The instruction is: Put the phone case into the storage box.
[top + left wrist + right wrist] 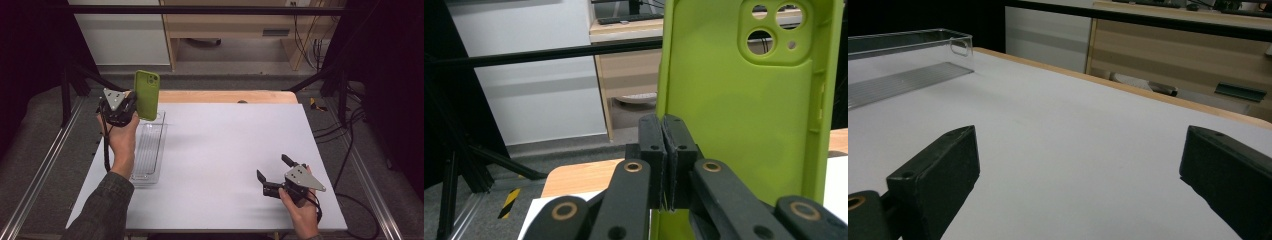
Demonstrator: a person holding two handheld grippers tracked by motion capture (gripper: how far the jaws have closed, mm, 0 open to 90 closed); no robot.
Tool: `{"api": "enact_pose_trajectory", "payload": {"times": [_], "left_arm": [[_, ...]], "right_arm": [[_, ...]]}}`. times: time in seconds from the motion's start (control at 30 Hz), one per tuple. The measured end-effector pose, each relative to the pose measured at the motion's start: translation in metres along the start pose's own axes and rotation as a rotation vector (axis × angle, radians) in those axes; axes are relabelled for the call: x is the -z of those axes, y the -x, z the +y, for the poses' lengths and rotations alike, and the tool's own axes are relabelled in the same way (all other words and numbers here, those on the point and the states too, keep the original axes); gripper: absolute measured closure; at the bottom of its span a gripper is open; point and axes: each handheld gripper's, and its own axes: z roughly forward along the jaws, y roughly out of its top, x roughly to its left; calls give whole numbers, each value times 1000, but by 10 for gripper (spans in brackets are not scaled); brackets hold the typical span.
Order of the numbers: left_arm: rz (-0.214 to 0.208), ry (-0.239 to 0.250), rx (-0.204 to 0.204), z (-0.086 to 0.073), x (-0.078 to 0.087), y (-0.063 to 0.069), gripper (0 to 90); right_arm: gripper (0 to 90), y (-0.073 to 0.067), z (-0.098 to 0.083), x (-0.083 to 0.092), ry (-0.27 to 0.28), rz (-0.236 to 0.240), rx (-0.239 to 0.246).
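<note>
Left gripper (131,106) clamped the green phone case's (147,94) edge above the clear tray (148,150); right gripper (276,174) gaped empty over the white table (225,145), wooden cabinet (240,25) beyond.

Black two-jaw left gripper (131,102) and right gripper (272,169), each topped by a grey three-cornered plate, brass-ringed pivots behind the jaws, black cables trailing; dark olive sleeve behind the left.
</note>
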Motion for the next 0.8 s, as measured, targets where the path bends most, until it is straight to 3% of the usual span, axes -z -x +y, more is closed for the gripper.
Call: {"api": "enact_pose_trajectory", "payload": {"times": [0.2, 0.37, 0.8], "left_arm": [[12, -1, 6, -1, -1, -2, 873], [10, -11, 41, -2, -1, -4, 873], [18, -37, 89, -11, -3, -8, 873]], "right_arm": [[30, -1, 1, 1, 3, 2, -2], [31, -1, 1, 1, 3, 2, -3], [31, 0, 1, 1, 4, 5, -5]]}}
